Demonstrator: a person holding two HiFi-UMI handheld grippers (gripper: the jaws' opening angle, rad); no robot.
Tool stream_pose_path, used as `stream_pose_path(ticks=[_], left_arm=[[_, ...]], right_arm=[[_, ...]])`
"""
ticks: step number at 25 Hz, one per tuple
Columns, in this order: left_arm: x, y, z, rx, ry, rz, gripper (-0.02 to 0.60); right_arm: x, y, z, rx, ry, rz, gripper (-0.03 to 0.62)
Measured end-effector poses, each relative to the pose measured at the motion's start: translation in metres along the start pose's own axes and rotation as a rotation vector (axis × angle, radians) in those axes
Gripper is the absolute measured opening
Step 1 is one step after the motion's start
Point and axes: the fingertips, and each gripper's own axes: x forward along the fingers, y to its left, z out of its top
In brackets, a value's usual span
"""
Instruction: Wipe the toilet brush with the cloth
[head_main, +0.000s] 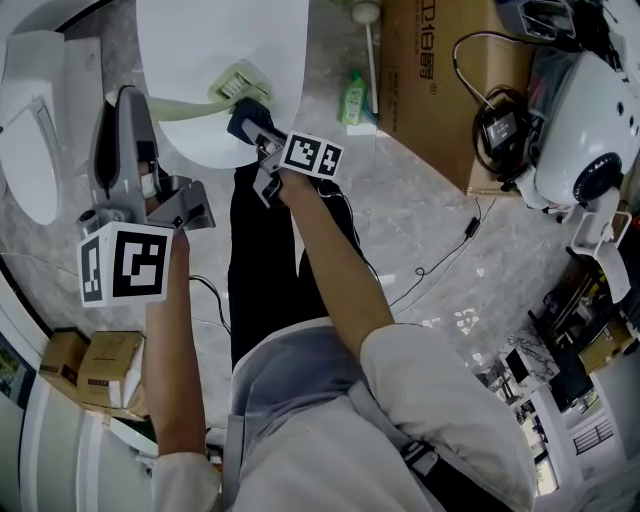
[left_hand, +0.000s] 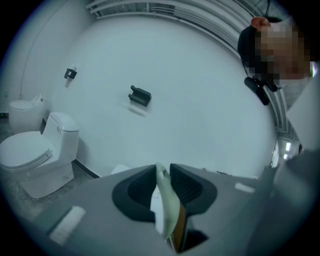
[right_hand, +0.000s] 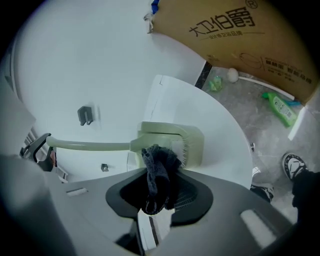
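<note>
The left gripper (left_hand: 164, 172) squeezes the toilet brush (right_hand: 195, 142) handle; the right gripper (right_hand: 162, 172) pinches the cloth (right_hand: 159, 159) (dark). Rub slowly, holding the brush steady.

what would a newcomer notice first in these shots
The dark cloth pinched in the right gripper, held against the pale green toilet brush head above a white surface. Then the left gripper shut on the brush's thin handle, and the big cardboard box at the head view's top.
</note>
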Motion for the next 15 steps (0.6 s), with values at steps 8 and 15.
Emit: stream_pose_path(ticks=[8, 15], left_arm=[[-0.0014, 0.0015, 0.0005, -0.003, -0.002, 0.000, 0.000], [0.0022, 0.0018, 0.0016, -0.005, 0.001, -0.012, 0.000]], right_arm=[[-0.0017, -0.0042, -0.0021, -0.034, 0.012, -0.081, 0.100], [-0.0027, 0.0007, 0.0048, 0.081, -0.073, -0.145, 0.100]])
